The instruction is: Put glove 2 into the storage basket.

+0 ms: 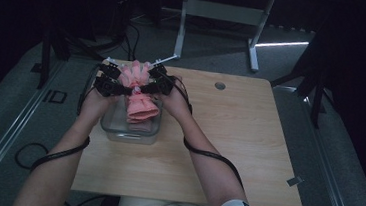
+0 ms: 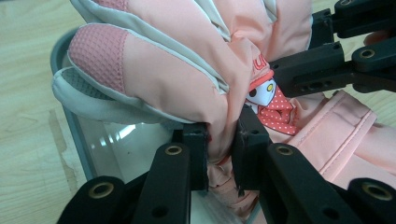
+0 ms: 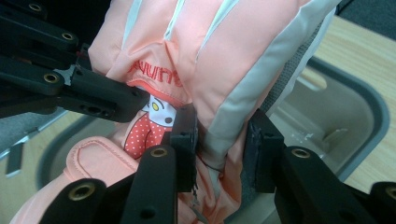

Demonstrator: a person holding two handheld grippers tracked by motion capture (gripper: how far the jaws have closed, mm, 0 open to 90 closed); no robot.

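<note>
1. The wooden table (image 1: pixel 228 137) bears a clear container (image 1: pixel 129 128).
2. Over it hangs a pink glove (image 1: pixel 139 96) (cartoon patch, red stitched writing I can't read).
3. Left gripper (image 2: pixel 223 140) and right gripper (image 3: pixel 219 140) each pinch its fabric.

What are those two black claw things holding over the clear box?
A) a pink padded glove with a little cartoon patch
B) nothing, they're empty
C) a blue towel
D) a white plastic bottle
A: both the left gripper and the right gripper pinch folds of a pink glove with grey trim and a cartoon patch, above the clear container.
</note>
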